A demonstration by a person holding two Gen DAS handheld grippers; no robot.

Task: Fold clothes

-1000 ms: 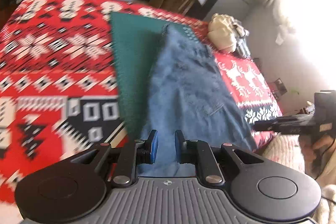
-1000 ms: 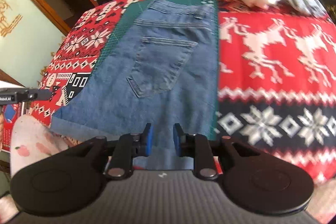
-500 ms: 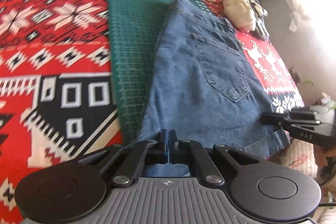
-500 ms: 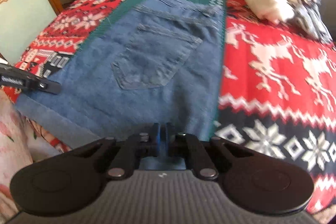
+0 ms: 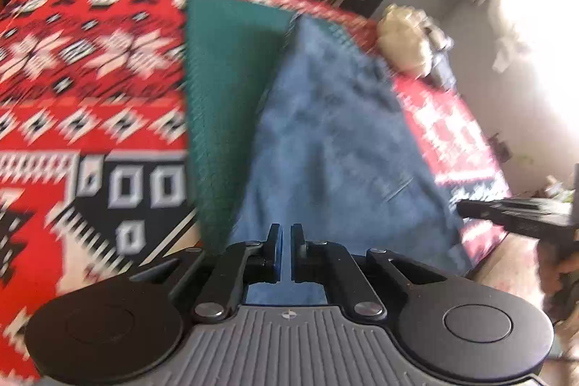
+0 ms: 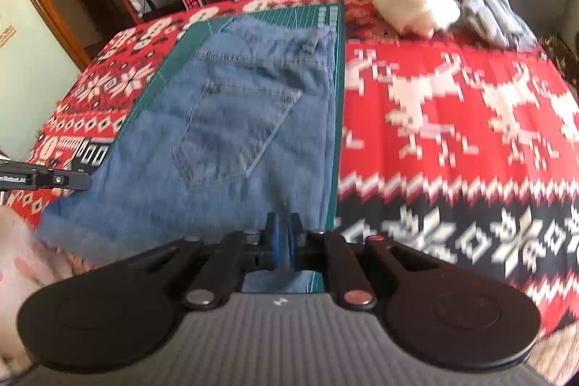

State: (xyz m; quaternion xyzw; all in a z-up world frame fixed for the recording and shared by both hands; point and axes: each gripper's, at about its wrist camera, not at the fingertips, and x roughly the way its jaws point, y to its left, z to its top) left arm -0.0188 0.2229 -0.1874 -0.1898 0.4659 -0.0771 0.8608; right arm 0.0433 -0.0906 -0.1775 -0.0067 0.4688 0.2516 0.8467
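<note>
Currently, left view: my left tool (image 5: pixel 286 252) is hovering, jaws narrowly apart, over the near hem of the jeans (image 5: pixel 333 147) lying on the green mat (image 5: pixel 224 67). Right view: my right tool (image 6: pixel 284 241) is pinching denim (image 6: pixel 235 118). Judged next: lift the hem toward the waistband, both tools gripping.

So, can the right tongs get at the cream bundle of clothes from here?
Probably yes: the right tongs sit at the jeans' near hem, and only flat blanket lies before the cream bundle, though far across.
</note>
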